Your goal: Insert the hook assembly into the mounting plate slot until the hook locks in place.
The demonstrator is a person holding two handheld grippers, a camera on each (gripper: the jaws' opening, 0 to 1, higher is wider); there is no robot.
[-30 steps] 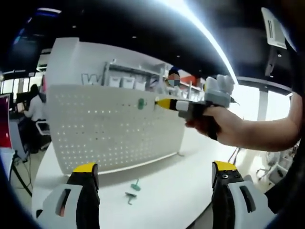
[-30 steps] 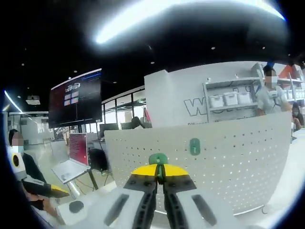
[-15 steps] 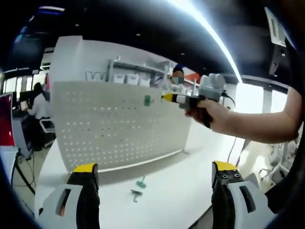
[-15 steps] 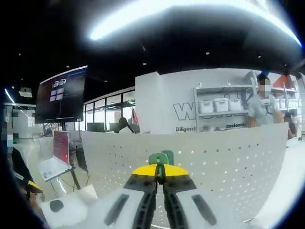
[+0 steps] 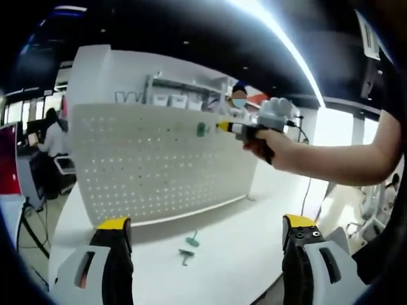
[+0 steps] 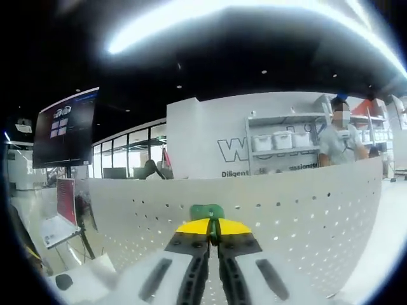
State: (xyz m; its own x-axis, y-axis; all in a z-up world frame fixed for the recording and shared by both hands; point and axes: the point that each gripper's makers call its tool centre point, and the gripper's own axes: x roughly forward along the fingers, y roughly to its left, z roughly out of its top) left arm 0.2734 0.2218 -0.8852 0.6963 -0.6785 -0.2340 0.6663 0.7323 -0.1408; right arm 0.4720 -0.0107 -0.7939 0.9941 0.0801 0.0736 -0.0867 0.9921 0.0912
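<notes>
While pinched on green hook (image 6: 206, 211) | right gripper (image 6: 213, 223) meets pegboard (image 6: 305, 216) | left gripper (image 5: 206, 232) wide, empty

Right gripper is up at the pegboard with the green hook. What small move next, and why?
Probably ease the right gripper straight forward. Its jaws are shut on the green hook, which sits right against the white pegboard near its top edge, but whether it has seated cannot be told. The left gripper is open and idle.
</notes>
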